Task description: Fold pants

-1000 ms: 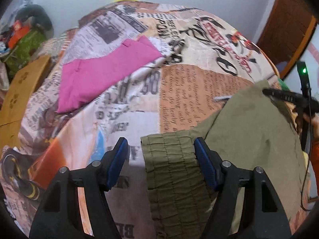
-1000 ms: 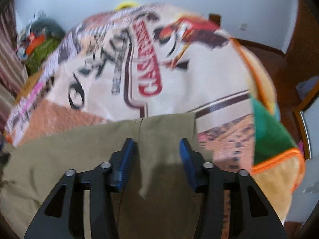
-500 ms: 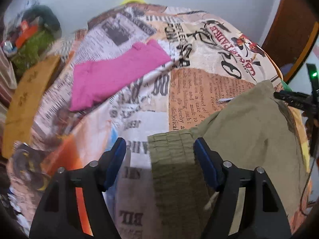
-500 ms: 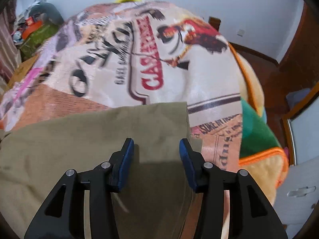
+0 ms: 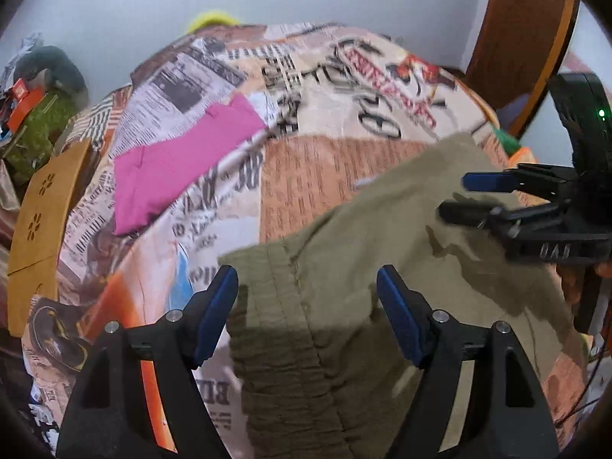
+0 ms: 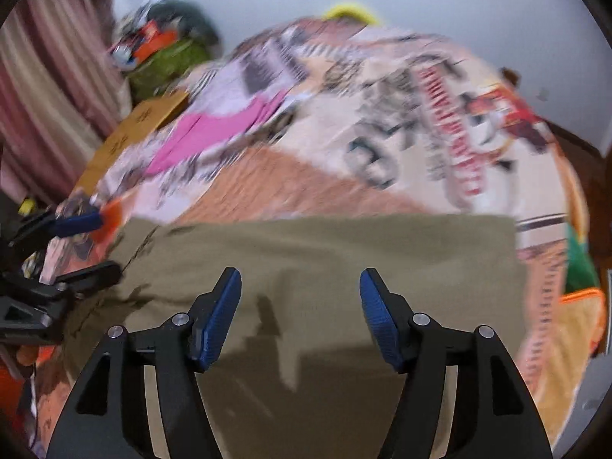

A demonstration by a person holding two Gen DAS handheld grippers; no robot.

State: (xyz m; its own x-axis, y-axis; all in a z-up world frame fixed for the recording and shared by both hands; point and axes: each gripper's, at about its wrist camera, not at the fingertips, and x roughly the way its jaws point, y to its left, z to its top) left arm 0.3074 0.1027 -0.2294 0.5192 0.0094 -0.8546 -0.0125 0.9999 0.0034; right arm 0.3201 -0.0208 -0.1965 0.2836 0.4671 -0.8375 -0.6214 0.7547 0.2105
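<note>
Olive-green pants (image 5: 401, 206) lie flat on a bed with a newspaper-print bedspread (image 5: 325, 160). Their gathered elastic waistband (image 5: 283, 344) is under my left gripper (image 5: 306, 273), which hovers open just above it and presses on nothing. My right gripper (image 6: 300, 273) hangs over the smooth leg cloth (image 6: 344, 244); its jaws are opening and nothing is pinched between them. Each gripper shows in the other's view: the right gripper (image 5: 453, 196) at the right edge, the left gripper (image 6: 105, 244) at the left edge.
A folded pink garment (image 5: 183, 157) lies further back on the bed. A tan board with flower cut-outs (image 5: 42, 210) and a heap of clutter (image 5: 38, 114) sit at the left. A wooden door frame (image 5: 524, 38) stands at the right, before a white wall.
My right gripper's jaws have widened, and it has swung left over the pants, closer to the left gripper. The left gripper has lifted slightly; the waistband lies lower and skewed.
</note>
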